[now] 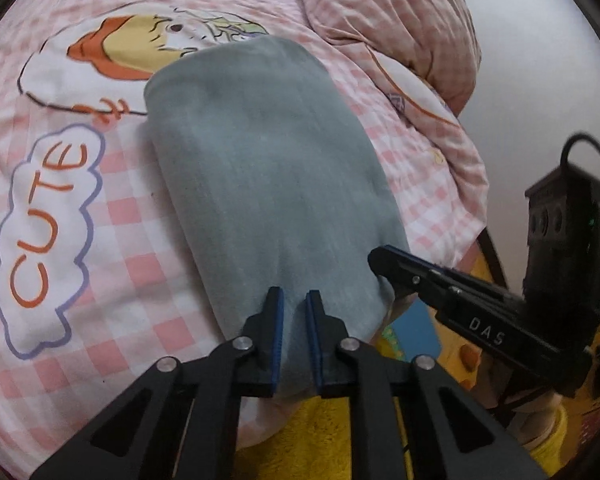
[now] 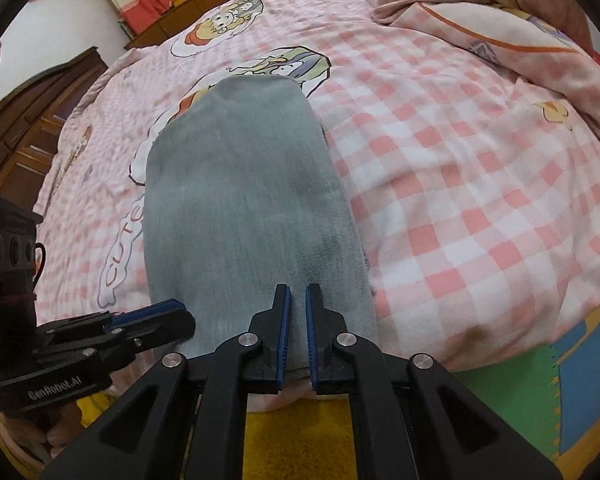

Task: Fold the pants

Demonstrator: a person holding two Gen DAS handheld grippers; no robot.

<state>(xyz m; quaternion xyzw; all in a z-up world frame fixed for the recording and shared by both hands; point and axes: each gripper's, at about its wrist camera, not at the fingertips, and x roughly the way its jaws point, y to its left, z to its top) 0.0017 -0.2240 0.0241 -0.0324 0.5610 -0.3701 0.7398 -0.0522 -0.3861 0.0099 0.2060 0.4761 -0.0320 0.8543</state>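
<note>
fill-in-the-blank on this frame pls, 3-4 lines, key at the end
1. The pants are ____ in colour.
2. They lie on a bed sheet checked in white and ____.
3. The word printed on the sheet beside the pants reads ____.
4. The left gripper and right gripper both sit at the ____ end of the pants, jaws slightly parted with cloth between them.

Missing words: grey; pink; CUTE; near

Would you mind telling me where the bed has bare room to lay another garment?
Free: checked sheet right of the grey pants, bordered by the rumpled duvet. Also left, around the CUTE print. Crowded: the near edge, where left gripper and right gripper meet the pants.
</note>
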